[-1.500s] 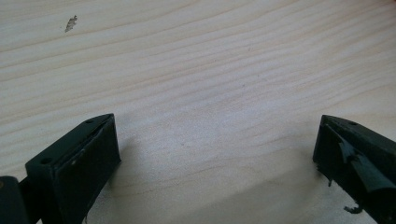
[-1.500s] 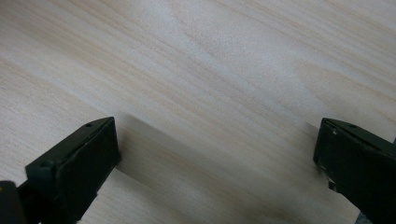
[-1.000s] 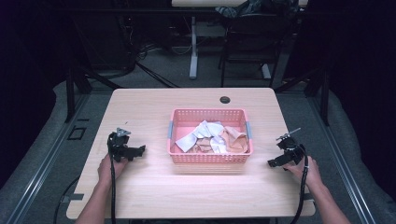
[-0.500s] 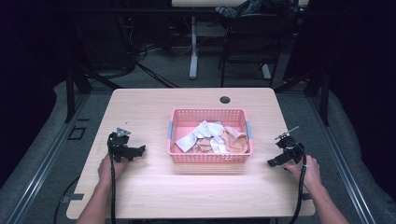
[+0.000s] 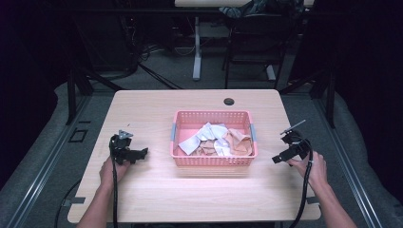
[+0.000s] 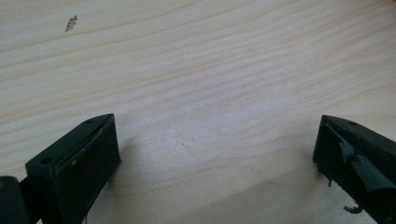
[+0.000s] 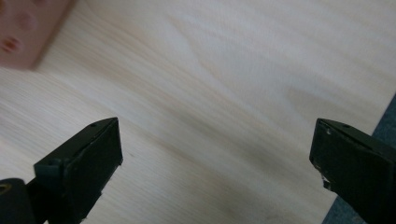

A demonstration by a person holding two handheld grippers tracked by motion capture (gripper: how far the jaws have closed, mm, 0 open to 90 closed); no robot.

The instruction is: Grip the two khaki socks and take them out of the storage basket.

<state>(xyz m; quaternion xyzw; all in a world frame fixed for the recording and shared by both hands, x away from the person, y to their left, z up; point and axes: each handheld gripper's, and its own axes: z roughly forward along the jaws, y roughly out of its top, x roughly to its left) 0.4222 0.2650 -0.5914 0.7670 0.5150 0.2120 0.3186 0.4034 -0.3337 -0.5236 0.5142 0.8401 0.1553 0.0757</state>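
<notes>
A pink plastic basket (image 5: 177,134) stands mid-table with white and tan cloths (image 5: 217,140) crumpled inside. My left gripper (image 5: 141,153) rests on the table left of the basket, held by a hand, jaws pointing toward the basket. In the left gripper view it (image 6: 217,163) is open over bare wood with nothing between the jaws. My right gripper (image 5: 278,158) sits right of the basket near the table's right edge. Through the right gripper view that gripper (image 7: 217,163) is open over bare wood, and a corner of the basket (image 7: 28,32) shows at upper left.
A round black grommet (image 5: 229,101) sits near the table's far edge. Beyond the light wooden table (image 5: 152,104) are dark floor, desk legs and a chair. The table's right edge (image 7: 380,123) runs close to the right gripper.
The right gripper has shifted slightly on the table. The left gripper and the basket have stayed where they were.
</notes>
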